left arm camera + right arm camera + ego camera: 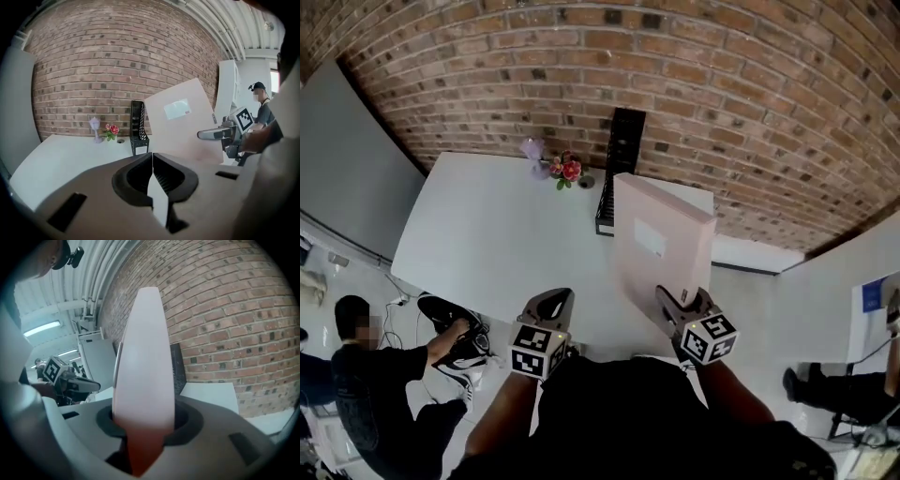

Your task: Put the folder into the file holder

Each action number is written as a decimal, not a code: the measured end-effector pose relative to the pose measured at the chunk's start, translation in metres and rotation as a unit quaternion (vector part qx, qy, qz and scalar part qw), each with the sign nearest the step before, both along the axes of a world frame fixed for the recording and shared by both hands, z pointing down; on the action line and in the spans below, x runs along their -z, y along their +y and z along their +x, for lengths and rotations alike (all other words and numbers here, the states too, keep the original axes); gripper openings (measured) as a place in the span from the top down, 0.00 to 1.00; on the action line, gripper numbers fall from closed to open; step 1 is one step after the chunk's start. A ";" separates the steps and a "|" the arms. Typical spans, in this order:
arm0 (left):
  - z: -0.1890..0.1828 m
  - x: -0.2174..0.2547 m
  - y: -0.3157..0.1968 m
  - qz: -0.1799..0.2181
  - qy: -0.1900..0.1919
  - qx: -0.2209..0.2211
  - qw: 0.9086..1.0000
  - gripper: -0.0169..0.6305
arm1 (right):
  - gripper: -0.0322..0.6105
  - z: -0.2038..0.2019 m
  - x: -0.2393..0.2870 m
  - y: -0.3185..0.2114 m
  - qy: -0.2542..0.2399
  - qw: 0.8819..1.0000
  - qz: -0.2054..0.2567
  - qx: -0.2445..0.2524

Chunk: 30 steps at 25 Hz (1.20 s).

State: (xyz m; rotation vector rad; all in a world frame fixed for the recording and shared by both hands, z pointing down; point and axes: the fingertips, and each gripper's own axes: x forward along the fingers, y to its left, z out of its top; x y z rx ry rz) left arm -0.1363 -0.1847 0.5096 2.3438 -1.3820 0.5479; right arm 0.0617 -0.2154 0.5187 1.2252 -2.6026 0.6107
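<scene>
Folder [661, 244], pale pink with a white label on its broad face, clamped along its lower edge in the right claw [678, 307] and held upright with a slight tilt, in the air over the near right part of the white surface [478, 234]. Not in the file holder [616, 183], but on its near side and a little to the right. Black mesh holder standing at the far edge of the surface, close against the brick wall [694, 75]. Just left of it, a small bunch of pink and red flowers [570, 170] and a little lilac lamp [532, 148]; otherwise bare white top. Left claw [551, 305] clenched, tips meeting, nothing gripped, hovering over the near edge beside the right one. Red-brown brick across the whole back of the room, a grey panel [347, 159] leaning in at the left, a white partition [830, 291] at the right. Pale floor round the surface. Low at the left, a person in dark clothes [366, 375] with a hand on black shoes [455, 333]. Farther off to the right, in the left gripper view, another person in a dark cap [260, 101]. Overhead, in the right gripper view, white pipes [101, 277] running along the ceiling.
</scene>
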 end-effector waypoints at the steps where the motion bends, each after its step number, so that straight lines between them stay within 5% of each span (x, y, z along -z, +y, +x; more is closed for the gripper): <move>1: -0.010 0.001 -0.010 0.002 0.000 -0.006 1.000 0.96 | 0.69 -0.005 0.001 -0.007 0.000 1.000 0.001 -0.013; 11: -0.074 -0.013 -0.059 -0.018 0.010 -0.080 0.997 0.96 | 0.69 -0.045 0.030 -0.057 0.019 0.992 0.030 -0.119; 19: -0.097 -0.023 -0.082 -0.021 0.025 -0.133 0.991 0.96 | 0.69 -0.054 0.078 -0.090 0.006 0.971 0.074 -0.226; 30: -0.128 -0.025 -0.080 -0.028 0.047 -0.105 0.993 0.96 | 0.69 -0.078 0.130 -0.176 0.011 0.949 0.158 -0.272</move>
